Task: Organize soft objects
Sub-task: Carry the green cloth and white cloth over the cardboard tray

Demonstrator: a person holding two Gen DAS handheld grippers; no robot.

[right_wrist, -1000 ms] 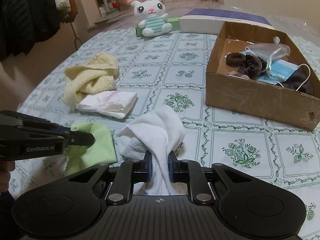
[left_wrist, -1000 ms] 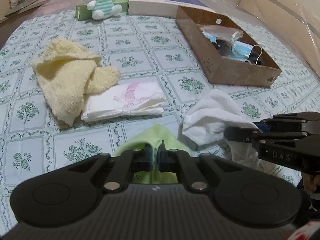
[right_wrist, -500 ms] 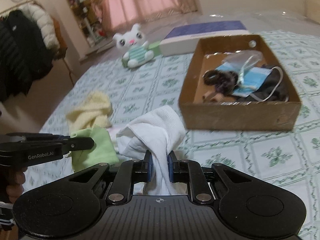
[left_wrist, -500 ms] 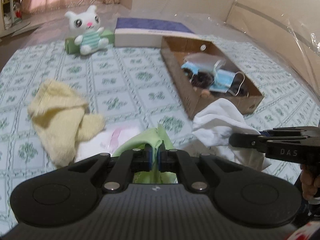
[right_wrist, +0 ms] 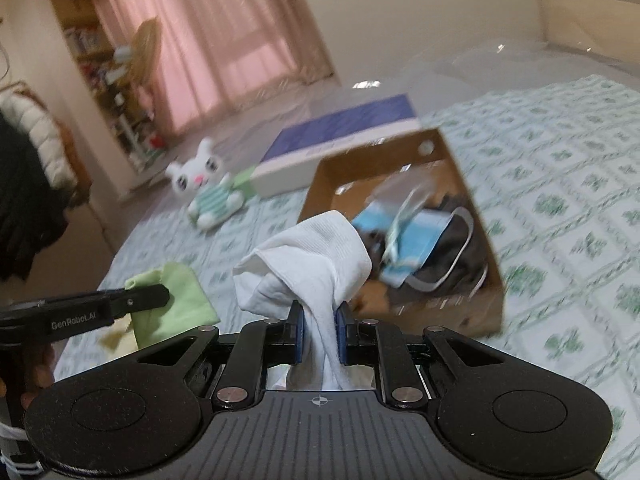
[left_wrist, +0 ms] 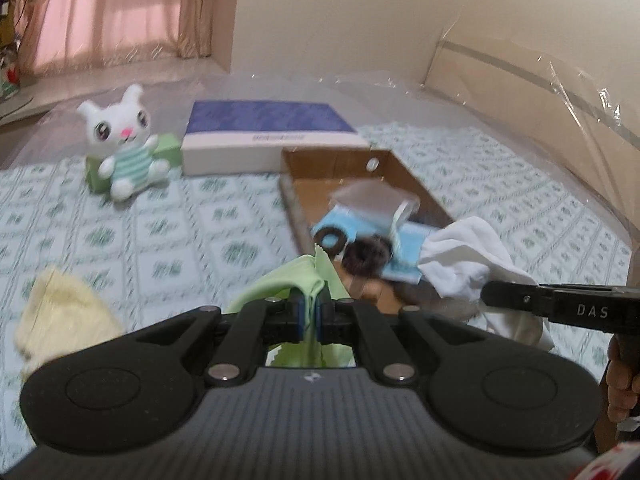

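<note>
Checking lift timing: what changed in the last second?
Both tools rose off the bed toward the brown cardboard box, carrying their loads: left tool the light green cloth, right tool the white sock. Both grips unchanged. Yellow towel and white plush bunny stayed put.

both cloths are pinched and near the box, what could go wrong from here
1. The white sock bulges wide above the right gripper; on release it may drape over the cardboard box wall instead of falling in.
2. The left gripper pinches only a thin fold of the green cloth, which might slip.
3. The grippers sit close together and could collide over the box.
</note>
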